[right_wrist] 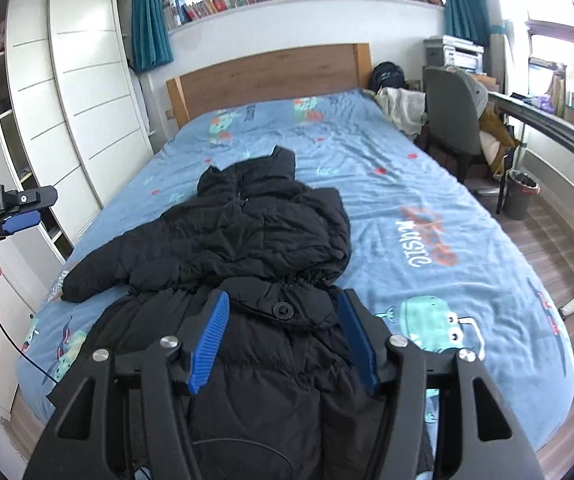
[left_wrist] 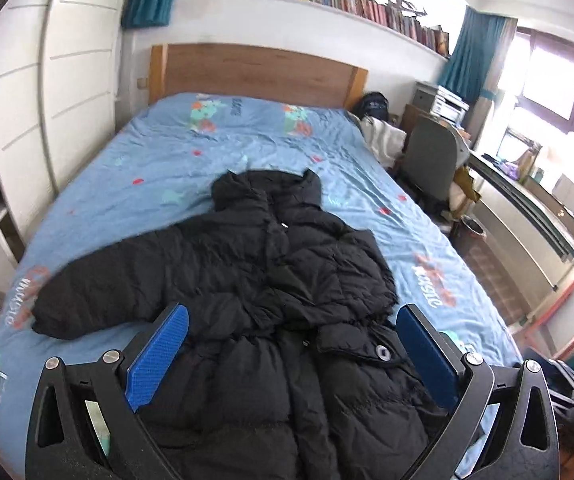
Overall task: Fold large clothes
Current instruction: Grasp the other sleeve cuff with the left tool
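On the bed [left_wrist: 135, 152] — black jacket [left_wrist: 271, 264] below both spread grippers (left [left_wrist: 293, 312], right [right_wrist: 283, 300]).

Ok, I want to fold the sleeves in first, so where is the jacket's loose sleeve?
The sleeve lies spread out to the left of the black jacket on the blue bed sheet, in both views.

A black puffer jacket [left_wrist: 271, 280] lies front up on the blue printed bedsheet [left_wrist: 159, 152], collar toward the wooden headboard [left_wrist: 259, 74]. 1 sleeve stretches out to the left; the other is folded across the chest. The left gripper [left_wrist: 291, 314] hovers over the hem, its 2 blue-padded fingers [left_wrist: 159, 356] spread wide.
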Tool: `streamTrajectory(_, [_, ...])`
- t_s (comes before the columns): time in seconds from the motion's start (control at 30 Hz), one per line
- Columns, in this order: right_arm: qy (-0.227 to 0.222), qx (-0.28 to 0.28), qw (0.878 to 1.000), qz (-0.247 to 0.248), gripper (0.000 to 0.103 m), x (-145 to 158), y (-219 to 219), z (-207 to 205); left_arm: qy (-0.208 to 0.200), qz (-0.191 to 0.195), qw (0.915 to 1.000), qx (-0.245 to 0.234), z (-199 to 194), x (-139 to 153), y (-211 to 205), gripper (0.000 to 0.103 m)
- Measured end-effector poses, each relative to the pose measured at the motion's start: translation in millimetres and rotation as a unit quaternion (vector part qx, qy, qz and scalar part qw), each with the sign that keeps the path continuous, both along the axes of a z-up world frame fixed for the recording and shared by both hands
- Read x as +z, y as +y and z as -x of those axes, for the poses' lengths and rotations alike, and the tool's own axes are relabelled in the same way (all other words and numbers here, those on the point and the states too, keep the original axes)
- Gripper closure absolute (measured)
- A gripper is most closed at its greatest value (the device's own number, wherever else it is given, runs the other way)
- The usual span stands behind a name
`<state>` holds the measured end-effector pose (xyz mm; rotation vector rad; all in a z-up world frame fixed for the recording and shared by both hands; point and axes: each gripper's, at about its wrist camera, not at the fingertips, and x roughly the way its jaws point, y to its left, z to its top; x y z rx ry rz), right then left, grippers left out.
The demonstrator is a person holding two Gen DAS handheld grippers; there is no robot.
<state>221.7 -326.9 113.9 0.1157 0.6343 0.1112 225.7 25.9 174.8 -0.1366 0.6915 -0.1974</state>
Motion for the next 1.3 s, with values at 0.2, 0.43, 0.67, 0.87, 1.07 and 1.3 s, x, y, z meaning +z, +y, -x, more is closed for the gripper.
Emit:
streamTrajectory(0.2, [-0.011,-0.013,1.000,-0.005,0.047,11,-8,20,0.013,0.014,0.9991,0.038,-15,-18,38,0.001])
streamTrajectory(0.43, [0.004,-0.028,1.000,-0.005,0.047,1,-12,4,0.055,0.051,0.9922,0.099,-48,-66,104,0.001])
streamTrajectory(0.67, [0.023,-0.031,0.999,0.007,0.047,-12,-3,-36,0.103,0.163,0.9658,0.173,-85,-139,205,0.001])
streamTrajectory(0.87, [0.038,-0.039,0.999,0.003,0.047,-28,3,-68,0.123,0.294,0.9102,0.264,-85,-224,299,0.001])
streamTrajectory(1.07, [0.061,-0.046,0.997,0.013,0.047,-46,7,-96,0.125,0.363,0.8638,0.326,-79,-279,358,0.001])
streamTrajectory(1.3, [0.079,-0.040,0.996,0.024,0.047,-63,21,-114,0.124,0.394,0.8264,0.382,-75,-311,393,0.002])
